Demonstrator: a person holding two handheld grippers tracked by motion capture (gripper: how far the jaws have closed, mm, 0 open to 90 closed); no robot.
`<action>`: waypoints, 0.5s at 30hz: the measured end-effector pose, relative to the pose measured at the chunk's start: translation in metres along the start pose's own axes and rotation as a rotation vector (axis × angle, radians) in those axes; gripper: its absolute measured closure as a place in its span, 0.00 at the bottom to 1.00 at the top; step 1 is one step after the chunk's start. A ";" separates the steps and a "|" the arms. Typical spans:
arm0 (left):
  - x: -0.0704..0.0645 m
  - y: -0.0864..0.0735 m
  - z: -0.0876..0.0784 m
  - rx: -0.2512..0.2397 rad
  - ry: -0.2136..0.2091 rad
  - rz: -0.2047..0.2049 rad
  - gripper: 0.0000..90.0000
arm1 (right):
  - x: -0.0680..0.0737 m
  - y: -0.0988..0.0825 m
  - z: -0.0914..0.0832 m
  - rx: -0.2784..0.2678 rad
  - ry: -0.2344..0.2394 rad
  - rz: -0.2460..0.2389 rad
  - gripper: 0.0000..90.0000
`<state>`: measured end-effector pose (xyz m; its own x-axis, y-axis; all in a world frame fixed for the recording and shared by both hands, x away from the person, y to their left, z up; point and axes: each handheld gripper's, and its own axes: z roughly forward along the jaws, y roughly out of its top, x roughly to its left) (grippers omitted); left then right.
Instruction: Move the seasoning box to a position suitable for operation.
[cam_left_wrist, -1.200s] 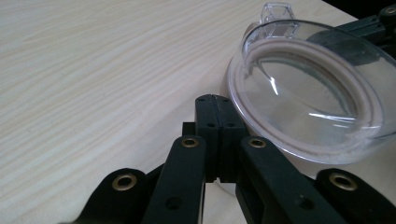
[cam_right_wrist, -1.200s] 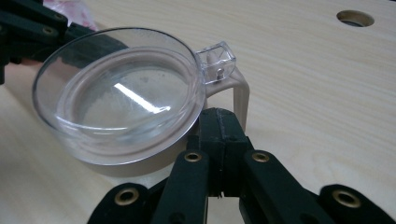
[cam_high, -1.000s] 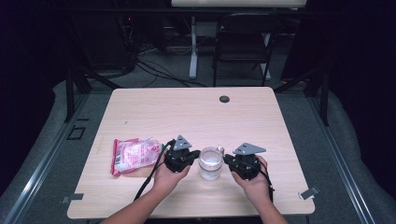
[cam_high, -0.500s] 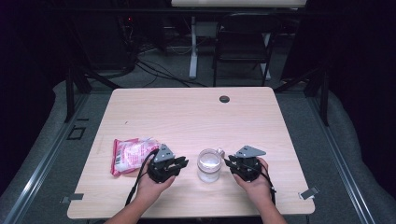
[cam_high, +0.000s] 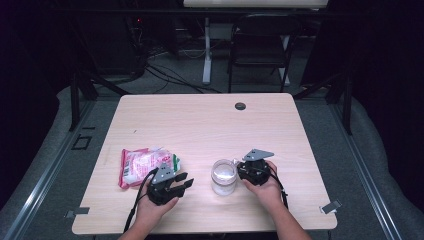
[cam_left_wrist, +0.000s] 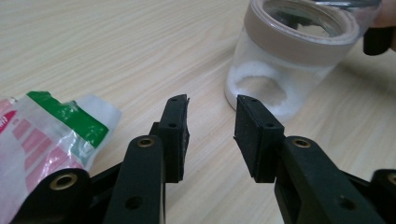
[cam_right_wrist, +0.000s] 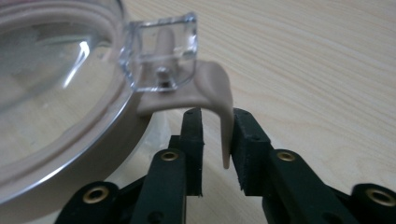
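A clear jar (cam_high: 223, 176) with a beige collar and some white powder at its bottom stands near the table's front. Its beige latch tab (cam_right_wrist: 210, 88) hangs between the jaws of my right gripper (cam_right_wrist: 217, 116). Those jaws have just been closing; the tab lies against one pad, with a gap to the other. The right gripper (cam_high: 240, 171) sits at the jar's right side. My left gripper (cam_high: 186, 181) is to the left of the jar (cam_left_wrist: 289, 60), apart from it. Its jaws have just been opening, and the left gripper (cam_left_wrist: 212, 105) holds nothing. A pink, white and green bag (cam_high: 145, 165) lies beside it.
The wooden table (cam_high: 200, 125) has a round black grommet (cam_high: 240, 106) near its far edge. A dark chair (cam_high: 260, 45) and cables stand on the floor beyond the table. The bag's corner (cam_left_wrist: 42, 140) lies just left of my left jaws.
My left gripper has pulled away from the jar, leftward and toward the front edge, and its jaws have opened. My right gripper has stayed at the jar's right side.
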<state>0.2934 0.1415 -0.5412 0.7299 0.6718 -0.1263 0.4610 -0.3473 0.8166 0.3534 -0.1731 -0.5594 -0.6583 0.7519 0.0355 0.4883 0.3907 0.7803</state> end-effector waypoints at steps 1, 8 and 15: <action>-0.001 -0.001 -0.001 0.006 -0.002 0.000 0.73 | -0.002 0.001 0.001 0.003 -0.001 0.007 0.89; -0.006 -0.002 0.000 0.009 0.009 0.033 0.71 | 0.000 0.002 0.003 0.010 -0.025 0.004 0.94; -0.015 0.004 0.007 -0.007 -0.011 0.055 0.61 | 0.014 0.000 -0.002 0.035 -0.123 -0.010 0.96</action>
<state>0.2877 0.1257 -0.5403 0.7594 0.6447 -0.0872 0.4168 -0.3792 0.8262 0.3428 -0.1641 -0.5575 -0.5887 0.8068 -0.0505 0.5037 0.4150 0.7577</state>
